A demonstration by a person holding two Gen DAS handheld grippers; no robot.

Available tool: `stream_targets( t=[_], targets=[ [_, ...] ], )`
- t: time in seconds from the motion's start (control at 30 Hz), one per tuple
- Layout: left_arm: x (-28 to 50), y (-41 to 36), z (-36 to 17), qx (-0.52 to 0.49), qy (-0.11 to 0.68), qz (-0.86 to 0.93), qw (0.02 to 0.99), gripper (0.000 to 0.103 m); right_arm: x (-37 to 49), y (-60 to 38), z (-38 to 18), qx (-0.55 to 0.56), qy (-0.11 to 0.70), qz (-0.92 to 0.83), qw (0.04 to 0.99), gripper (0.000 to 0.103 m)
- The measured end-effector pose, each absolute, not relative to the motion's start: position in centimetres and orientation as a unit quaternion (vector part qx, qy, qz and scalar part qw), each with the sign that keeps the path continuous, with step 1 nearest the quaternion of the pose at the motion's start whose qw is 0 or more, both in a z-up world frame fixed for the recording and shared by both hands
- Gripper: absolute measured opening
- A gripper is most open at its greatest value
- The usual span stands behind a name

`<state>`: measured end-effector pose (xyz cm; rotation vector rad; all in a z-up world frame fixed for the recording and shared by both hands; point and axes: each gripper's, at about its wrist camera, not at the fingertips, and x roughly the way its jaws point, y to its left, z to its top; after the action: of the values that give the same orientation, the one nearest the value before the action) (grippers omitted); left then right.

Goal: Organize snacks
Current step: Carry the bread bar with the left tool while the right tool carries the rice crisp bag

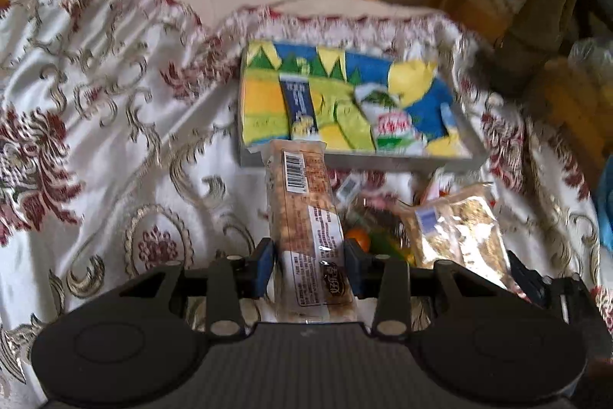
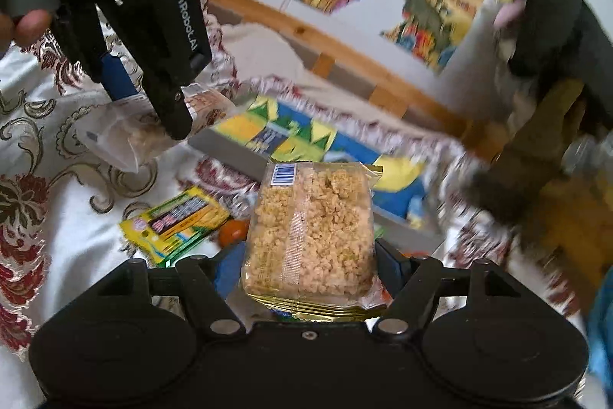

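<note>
Holding a long snack bar (image 1: 304, 229) in my left claw (image 1: 309, 269) and a puffed-rice pack (image 2: 312, 229) in my right claw (image 2: 310, 269), I keep both above the bed (image 1: 95, 140), ready for the tray (image 1: 345, 160).

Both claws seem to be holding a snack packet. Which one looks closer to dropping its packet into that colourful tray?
Probably left. The left claw grips a long bar packet whose far end already overlaps the tray edge. The right claw holds its crumbly packet further back.
</note>
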<state>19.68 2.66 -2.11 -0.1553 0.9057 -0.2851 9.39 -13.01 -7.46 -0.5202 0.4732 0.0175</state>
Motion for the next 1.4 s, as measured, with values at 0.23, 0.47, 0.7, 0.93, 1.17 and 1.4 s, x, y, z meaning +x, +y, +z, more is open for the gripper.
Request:
stream_targets(
  t=[0.23, 0.47, 0.7, 0.93, 1.17, 1.4],
  targets=[
    [21.3, 2.5, 0.4, -0.072, 0.357, -0.122, 0.923, 0.043, 11.3, -13.7, -4.6, -0.27, 0.172, -0.001, 0.947, 0.073],
    [27.3, 1.8, 1.7, -0.111, 0.297, -0.105, 0.942, 0.043, 16.7, -15.1, -2.3, -0.272, 0.116, -0.008, 0.955, 0.073],
    [32.8, 0.8, 0.0, -0.078, 0.248, -0.088, 0.962, 0.044, 24.0, -16.7, -2.8, -0.267, 0.097, -0.021, 0.959, 0.073],
    [36.7, 1.4, -4.2, -0.137, 0.284, -0.099, 0.944, 0.043, 29.2, -16.5, -5.4, -0.258, 0.145, -0.007, 0.955, 0.073],
    [38.2, 1.4, -8.1, -0.142, 0.321, -0.108, 0.93, 0.043, 31.6, -16.0, -8.4, -0.244, 0.199, 0.001, 0.949, 0.073],
    [38.4, 0.6, -9.6, -0.124, 0.337, -0.102, 0.928, 0.044, 33.1, -16.1, -9.9, -0.216, 0.24, 0.01, 0.946, 0.073]
  ],
)
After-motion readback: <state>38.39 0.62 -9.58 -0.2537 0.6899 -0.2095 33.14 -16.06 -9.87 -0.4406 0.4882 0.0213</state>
